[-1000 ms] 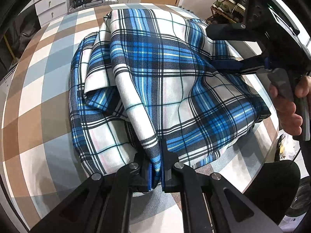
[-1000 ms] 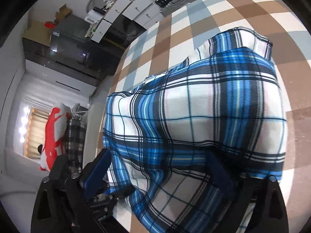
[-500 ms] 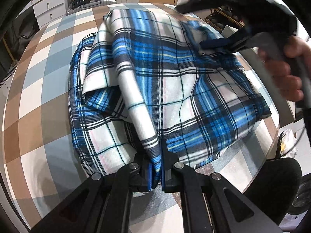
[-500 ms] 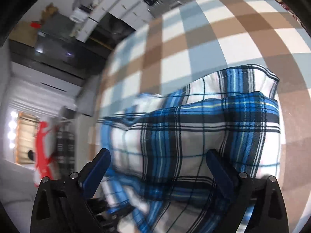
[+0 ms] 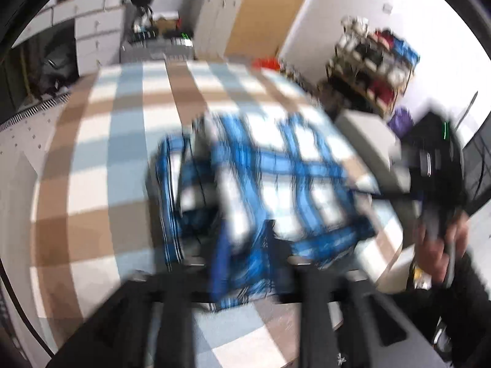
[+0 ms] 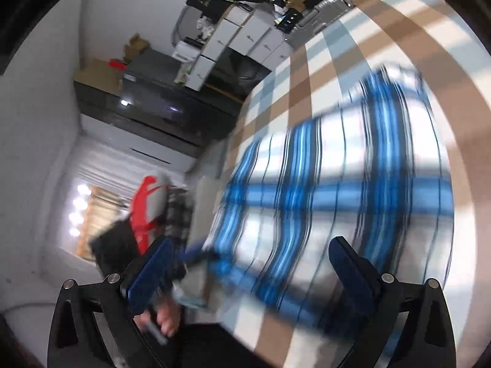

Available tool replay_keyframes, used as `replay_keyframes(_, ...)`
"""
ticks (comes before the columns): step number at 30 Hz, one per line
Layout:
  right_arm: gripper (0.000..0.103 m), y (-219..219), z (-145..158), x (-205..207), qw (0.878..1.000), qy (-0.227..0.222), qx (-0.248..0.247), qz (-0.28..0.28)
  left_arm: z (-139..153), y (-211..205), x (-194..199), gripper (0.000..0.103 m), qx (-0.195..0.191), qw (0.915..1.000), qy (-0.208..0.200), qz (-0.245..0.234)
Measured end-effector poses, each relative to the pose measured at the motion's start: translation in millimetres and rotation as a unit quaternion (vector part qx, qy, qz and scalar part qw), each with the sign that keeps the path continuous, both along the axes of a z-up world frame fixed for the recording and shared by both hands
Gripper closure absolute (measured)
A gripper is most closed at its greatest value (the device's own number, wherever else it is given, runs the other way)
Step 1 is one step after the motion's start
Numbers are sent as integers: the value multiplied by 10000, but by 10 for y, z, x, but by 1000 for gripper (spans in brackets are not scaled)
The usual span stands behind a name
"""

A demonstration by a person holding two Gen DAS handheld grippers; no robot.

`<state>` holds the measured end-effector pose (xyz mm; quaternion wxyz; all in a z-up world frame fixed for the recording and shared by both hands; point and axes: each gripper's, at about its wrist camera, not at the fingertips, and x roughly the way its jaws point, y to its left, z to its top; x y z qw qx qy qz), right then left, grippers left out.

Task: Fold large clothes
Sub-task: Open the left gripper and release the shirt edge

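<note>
A: Shirt (image 5: 276,184) lies folded on the counter (image 5: 101,159), just ahead of the left fingers (image 5: 221,263). Why?

B: They're opening, releasing its near edge (blurred). Right fingers (image 6: 346,260) stand apart, empty, above the cloth — fold likely finished.

Table (image 5: 101,165): round, covered in a brown, pale-blue and white checked cloth. On it: one folded blue-and-white plaid garment (image 5: 276,184), lying near the near edge.

Blue-white plaid shirt (image 5: 276,184), brown-checked tablecloth (image 5: 122,141)
</note>
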<state>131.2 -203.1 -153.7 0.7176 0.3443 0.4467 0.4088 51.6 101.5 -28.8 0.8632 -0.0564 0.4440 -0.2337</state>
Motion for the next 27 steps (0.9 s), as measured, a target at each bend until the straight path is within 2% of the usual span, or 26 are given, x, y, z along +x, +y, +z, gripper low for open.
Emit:
replay_keyframes(1,0,84,-32,-21,10000,49,77,27,69,-6,-6,49,-156,9998,-95,-23)
replay_keyframes(2,0,65,-117,-47,9999,131,88,11,139,-27,5,42,-317,9994,-159,-62)
replay_keyframes(5,1,27,-321,-39,9995,176,237,-70,255,-180,158,39,-666,9974,-218,-174)
replay_keyframes(8,1,41,-323,-51,9996,162,233,-86,111,-380,535,39,-612,9974,7,-387)
replay_keyframes(10,2,2,-367,-155,9997,114,158,-147,-111,-500,889,39,-847,9913,839,-564)
replay_keyframes(11,3,4,-367,-167,9998,73,116,-166,-308,-567,1111,39,-975,9818,1510,-612)
replay_keyframes(12,4,0,-360,-188,9999,30,59,-154,-443,-603,1230,39,-877,9781,1830,-458)
replay_keyframes(14,4,-14,-362,-184,9999,57,54,-74,-624,-633,1402,40,-506,9781,2002,-279)
replay_keyframes(17,18,-103,-413,-170,9998,211,54,-26,-799,-553,1519,40,-815,9697,2301,-67)
replay_keyframes(19,28,-137,-456,-153,9996,268,-21,-28,-858,-540,1516,40,-841,9676,2381,-18)
replay_keyframes(23,28,-135,-446,-160,9994,307,-144,-10,-734,-595,1424,40,-513,9720,2294,55)
replay_keyframes(25,28,-110,-343,-250,9991,85,-408,2,-538,-606,1400,40,-369,9720,2318,117)
replay_keyframes(27,25,-31,-176,-363,9955,-314,-889,-13,-363,-683,1359,39,-207,9783,2062,-23)
